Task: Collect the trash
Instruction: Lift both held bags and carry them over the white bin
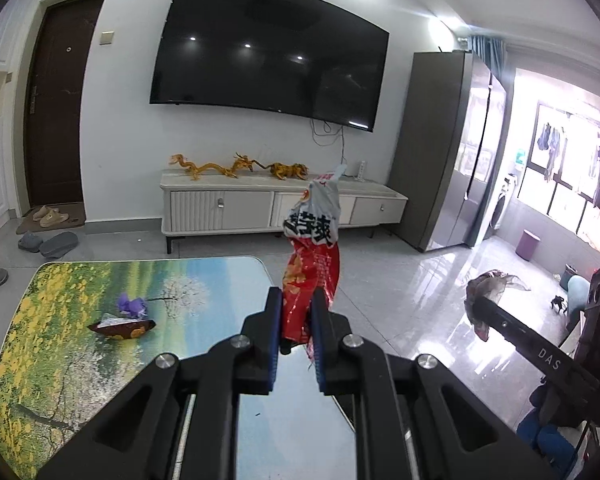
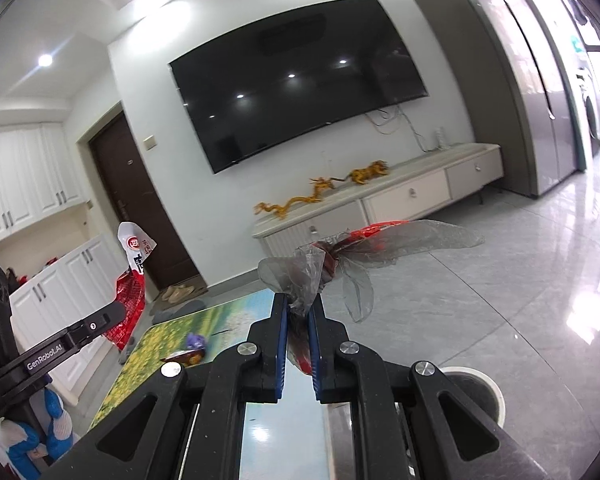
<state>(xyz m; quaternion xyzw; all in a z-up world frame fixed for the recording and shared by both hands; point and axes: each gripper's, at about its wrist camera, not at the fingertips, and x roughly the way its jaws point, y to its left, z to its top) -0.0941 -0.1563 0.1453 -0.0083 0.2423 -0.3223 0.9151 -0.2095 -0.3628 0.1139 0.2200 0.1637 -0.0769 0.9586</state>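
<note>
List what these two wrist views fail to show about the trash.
- Red snack bag, left wrist view: lower end hidden between the left hand-held gripper pads.
- Clear wrapper, right wrist view: contents blurred; base hidden in the right hand-held gripper.
- Round white rim, right wrist view: mostly behind the gripper.

The left hand-held gripper is matte black plastic with blue pads lining its two fingers, round silver screws at the linkage joints, and white "GenRobot.AI" lettering along its side. The right hand-held gripper is built alike, with "DAS" printed in white on its arm. A blue-and-white glove covers the hand behind the left one.
</note>
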